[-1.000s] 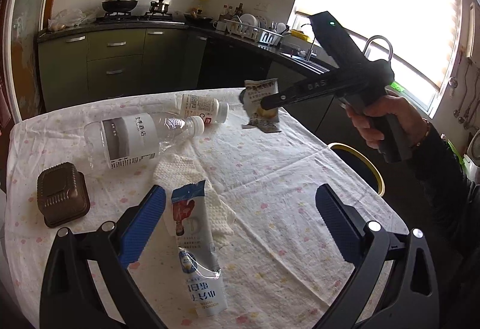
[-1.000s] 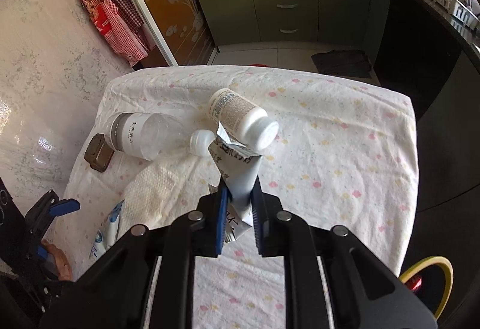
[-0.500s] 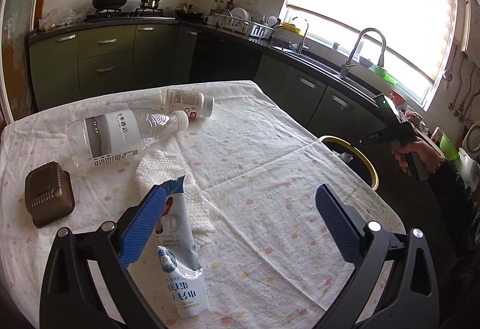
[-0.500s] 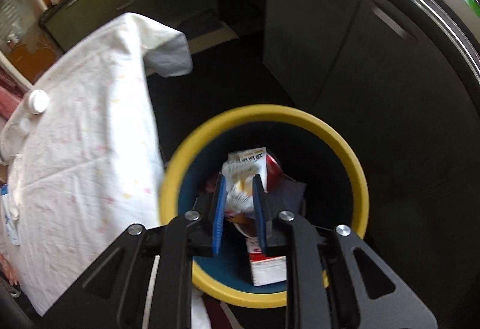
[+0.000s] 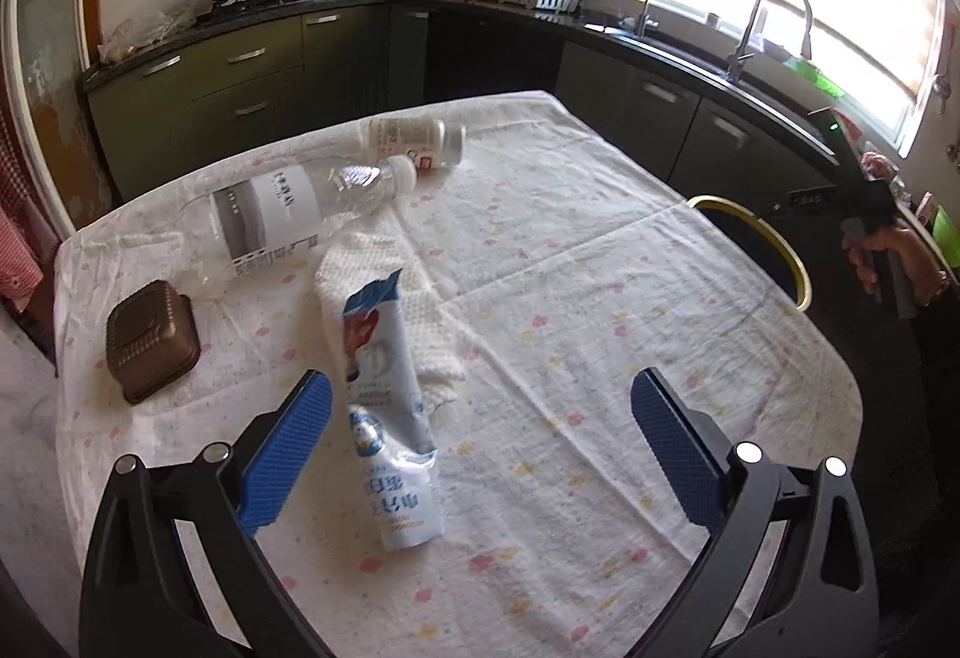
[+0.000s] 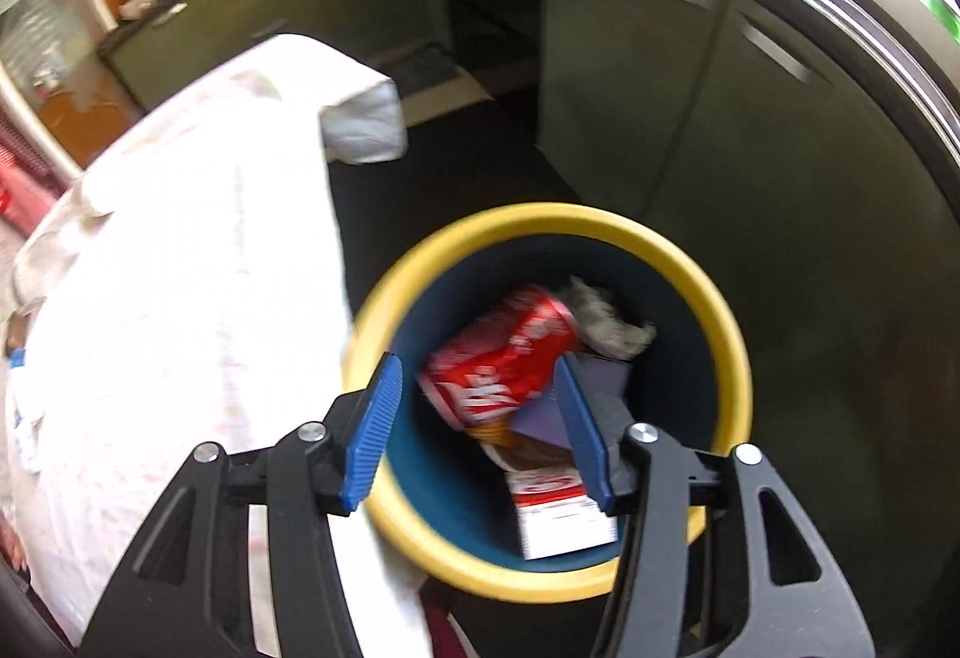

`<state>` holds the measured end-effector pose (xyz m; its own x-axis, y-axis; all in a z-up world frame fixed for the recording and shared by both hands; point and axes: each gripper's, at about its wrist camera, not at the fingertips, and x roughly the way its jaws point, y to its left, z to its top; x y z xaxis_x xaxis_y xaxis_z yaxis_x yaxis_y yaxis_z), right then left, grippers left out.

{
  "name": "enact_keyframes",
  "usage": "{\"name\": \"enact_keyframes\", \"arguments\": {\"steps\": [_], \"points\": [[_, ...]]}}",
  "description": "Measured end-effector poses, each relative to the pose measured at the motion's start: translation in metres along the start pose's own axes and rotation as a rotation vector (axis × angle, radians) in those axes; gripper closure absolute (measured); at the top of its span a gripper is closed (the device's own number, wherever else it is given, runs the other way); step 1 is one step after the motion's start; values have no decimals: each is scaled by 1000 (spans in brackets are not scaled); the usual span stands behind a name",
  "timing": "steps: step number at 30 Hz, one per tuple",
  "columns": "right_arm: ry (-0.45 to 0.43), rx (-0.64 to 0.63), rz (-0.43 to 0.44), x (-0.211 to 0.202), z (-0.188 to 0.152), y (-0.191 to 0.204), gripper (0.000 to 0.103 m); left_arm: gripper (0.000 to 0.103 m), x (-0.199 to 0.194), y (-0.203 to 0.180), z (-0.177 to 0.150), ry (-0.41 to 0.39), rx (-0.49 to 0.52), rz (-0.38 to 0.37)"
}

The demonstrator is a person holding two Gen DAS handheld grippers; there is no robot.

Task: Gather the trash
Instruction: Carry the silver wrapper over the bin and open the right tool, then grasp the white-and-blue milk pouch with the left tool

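My right gripper (image 6: 474,376) hangs over the yellow-rimmed bin (image 6: 735,358), its jaws opening with nothing pressed between them. Inside the bin lie a red can (image 6: 498,358), a crumpled silver wrapper (image 6: 606,325) and a red-and-white carton (image 6: 558,508). My left gripper (image 5: 480,388) stands open low over the table. A blue-and-white pouch (image 5: 384,406) lies just inside its left finger, untouched. Farther back on the cloth lie a clear plastic bottle (image 5: 282,214), a small white bottle (image 5: 414,138) and a white paper towel (image 5: 414,310).
A brown lidded box (image 5: 153,349) sits at the table's left. The bin (image 5: 780,250) stands on the floor by the table's right edge, where a hand (image 5: 888,262) holds the right gripper. Dark cabinets and a counter run behind.
The right gripper carried the silver wrapper from above the table over to the bin, then opened; the wrapper is no longer between its fingers. The left gripper stayed open and tilted a little.
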<state>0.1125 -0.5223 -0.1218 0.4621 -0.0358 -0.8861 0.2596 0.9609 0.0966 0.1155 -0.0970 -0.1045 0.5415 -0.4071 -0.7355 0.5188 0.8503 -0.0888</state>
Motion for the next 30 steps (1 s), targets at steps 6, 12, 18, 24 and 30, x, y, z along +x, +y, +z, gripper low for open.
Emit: {"name": "enact_keyframes", "arguments": {"steps": [6, 12, 18, 24, 30], "points": [[-6, -58, 51, -1, -3, 26, 49, 5, 22, 20, 0, 125, -83, 65], [16, -70, 66, 3, -7, 34, 48, 31, 39, 21, -12, 224, -93, 48], [25, -82, 81, 9, -10, 39, 47, 49, 45, 24, -18, 247, -114, 63], [34, -90, 88, 12, -9, 45, 47, 76, 37, 29, -21, 254, -124, 61], [17, -101, 88, 5, -8, 49, 47, 78, 15, 20, -29, 273, -79, 35]]}}
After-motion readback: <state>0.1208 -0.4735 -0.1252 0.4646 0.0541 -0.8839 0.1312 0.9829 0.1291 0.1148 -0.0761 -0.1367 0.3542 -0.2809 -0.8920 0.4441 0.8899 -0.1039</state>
